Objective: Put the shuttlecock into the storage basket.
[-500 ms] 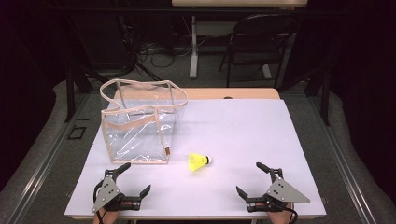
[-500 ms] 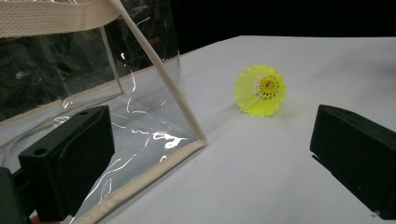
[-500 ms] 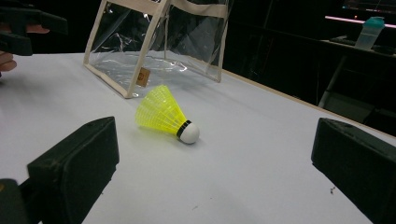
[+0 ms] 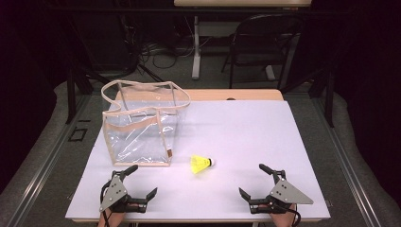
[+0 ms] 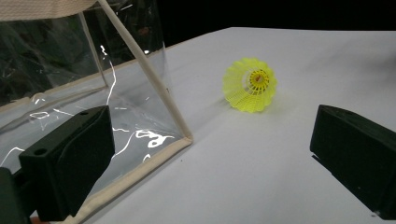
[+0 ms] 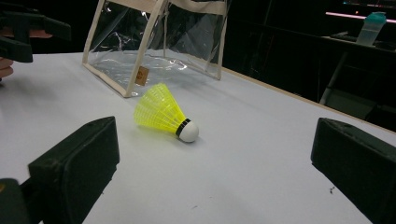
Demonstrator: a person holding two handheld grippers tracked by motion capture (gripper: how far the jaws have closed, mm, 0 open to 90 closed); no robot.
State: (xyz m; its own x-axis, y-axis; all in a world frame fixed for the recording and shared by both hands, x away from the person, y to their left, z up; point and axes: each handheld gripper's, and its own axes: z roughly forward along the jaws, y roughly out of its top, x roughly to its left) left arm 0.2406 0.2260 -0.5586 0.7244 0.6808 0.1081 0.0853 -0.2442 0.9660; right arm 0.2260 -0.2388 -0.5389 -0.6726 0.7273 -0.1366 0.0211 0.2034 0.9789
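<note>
shuttlecock (image 4: 202,164) lain on its side at lower centre of the high view, on the tabletop (image 4: 246,127), cork toward frame right | clear bag (image 4: 142,125) just beside, upper left | left gripper (image 4: 141,182) and right gripper (image 4: 249,181) both spread wide, nothing held | left judged slightly nearer (skirt faces it)
</note>
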